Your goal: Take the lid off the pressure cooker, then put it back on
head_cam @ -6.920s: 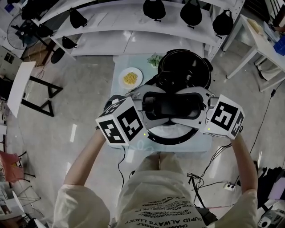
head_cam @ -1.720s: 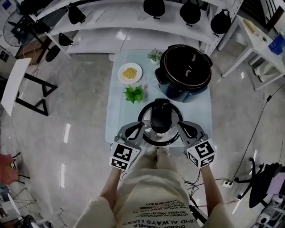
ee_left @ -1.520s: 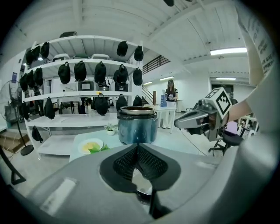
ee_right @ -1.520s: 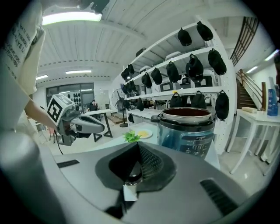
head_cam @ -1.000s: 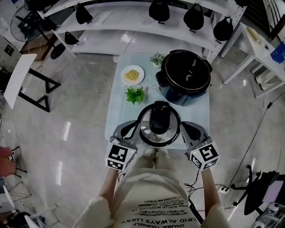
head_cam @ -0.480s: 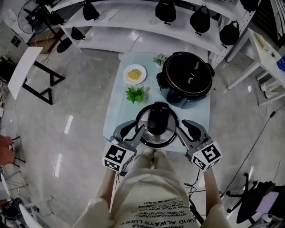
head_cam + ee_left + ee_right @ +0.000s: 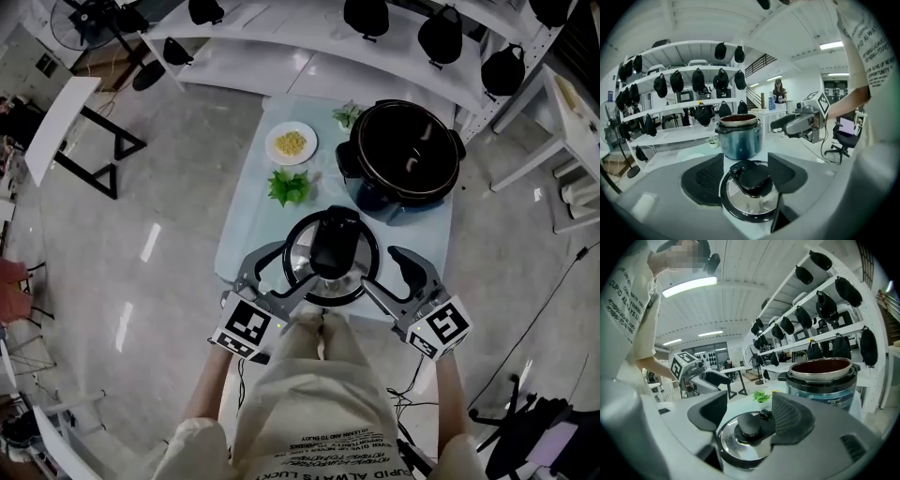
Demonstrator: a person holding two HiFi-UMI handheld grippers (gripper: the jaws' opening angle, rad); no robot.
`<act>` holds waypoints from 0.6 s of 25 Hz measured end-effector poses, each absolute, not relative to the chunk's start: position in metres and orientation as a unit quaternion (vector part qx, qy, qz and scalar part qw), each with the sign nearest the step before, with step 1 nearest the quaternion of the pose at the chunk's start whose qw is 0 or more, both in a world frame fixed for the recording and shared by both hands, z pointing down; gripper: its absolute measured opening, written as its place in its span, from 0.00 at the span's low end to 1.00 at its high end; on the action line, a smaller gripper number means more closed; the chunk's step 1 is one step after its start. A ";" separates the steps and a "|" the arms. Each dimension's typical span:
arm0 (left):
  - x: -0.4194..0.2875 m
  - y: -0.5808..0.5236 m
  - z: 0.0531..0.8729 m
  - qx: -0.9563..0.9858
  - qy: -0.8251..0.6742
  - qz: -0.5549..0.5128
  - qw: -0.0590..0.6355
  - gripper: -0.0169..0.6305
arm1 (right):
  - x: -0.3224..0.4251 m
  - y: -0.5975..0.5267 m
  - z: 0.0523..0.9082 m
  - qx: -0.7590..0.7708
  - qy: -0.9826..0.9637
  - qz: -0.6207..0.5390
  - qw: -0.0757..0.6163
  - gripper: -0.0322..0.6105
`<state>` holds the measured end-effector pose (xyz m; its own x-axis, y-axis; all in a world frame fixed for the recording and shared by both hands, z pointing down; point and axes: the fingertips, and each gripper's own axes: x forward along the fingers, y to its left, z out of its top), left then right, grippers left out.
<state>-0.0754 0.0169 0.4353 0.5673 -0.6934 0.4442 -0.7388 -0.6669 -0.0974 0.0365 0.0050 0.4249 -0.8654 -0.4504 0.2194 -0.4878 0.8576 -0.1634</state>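
Lid [image 7: 328, 261] sits on the table [image 7: 246, 230] at the near edge, w/ L gripper [image 7: 272, 279] & R gripper [image 7: 394, 278] flanking it, one each side. Both sets of fingers have just been opening & now stand wide. In the left gripper view the lid [image 7: 752, 190] lies between the fingers [image 7: 705, 180], pads off it. In the right gripper view the lid [image 7: 743, 439] lies low between the fingers [image 7: 794, 418], not pinched. So prob. the take-off half is done & the step in hand is re-gripping to carry it back. To do it well: close each pair on the rim at opposite sides, evenly, so the lid lifts flat & doesn't tip, and keep clear of the black handle [image 7: 336, 239] in the middle. Pressure cooker [image 7: 408, 155] stands open beyond the fingertips, toward R gripper's side, apart from the lid. Lid must clear its rim, then seat level.
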 end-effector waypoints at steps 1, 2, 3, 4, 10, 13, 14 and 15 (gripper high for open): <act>-0.075 0.017 0.439 0.884 -0.401 0.236 0.048 0.45 | 0.036 0.006 0.429 0.238 -0.961 0.107 0.093 0.48; -0.074 0.018 0.443 0.883 -0.398 0.244 0.047 0.45 | 0.036 0.007 0.433 0.232 -0.962 0.107 0.098 0.49; -0.074 0.018 0.446 0.883 -0.395 0.250 0.047 0.45 | 0.035 0.007 0.437 0.226 -0.963 0.108 0.103 0.49; -0.073 0.017 0.450 0.883 -0.392 0.255 0.046 0.45 | 0.035 0.007 0.442 0.222 -0.963 0.107 0.109 0.49; -0.068 0.014 0.480 0.880 -0.366 0.298 0.051 0.45 | 0.025 0.006 0.467 0.192 -0.967 0.099 0.137 0.49; -0.065 0.012 0.490 0.882 -0.352 0.308 0.053 0.45 | 0.020 0.007 0.478 0.185 -0.966 0.102 0.151 0.49; -0.064 0.012 0.493 0.883 -0.348 0.311 0.054 0.45 | 0.019 0.007 0.482 0.184 -0.965 0.103 0.156 0.49; -0.063 0.010 0.497 0.884 -0.343 0.314 0.055 0.45 | 0.017 0.006 0.485 0.184 -0.964 0.104 0.160 0.49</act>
<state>-0.0635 0.0102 0.4967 0.5677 -0.5717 0.5924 -0.6410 -0.7585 -0.1177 0.0175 0.0062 0.4850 -0.8816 -0.3211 0.3459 -0.3873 0.9110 -0.1417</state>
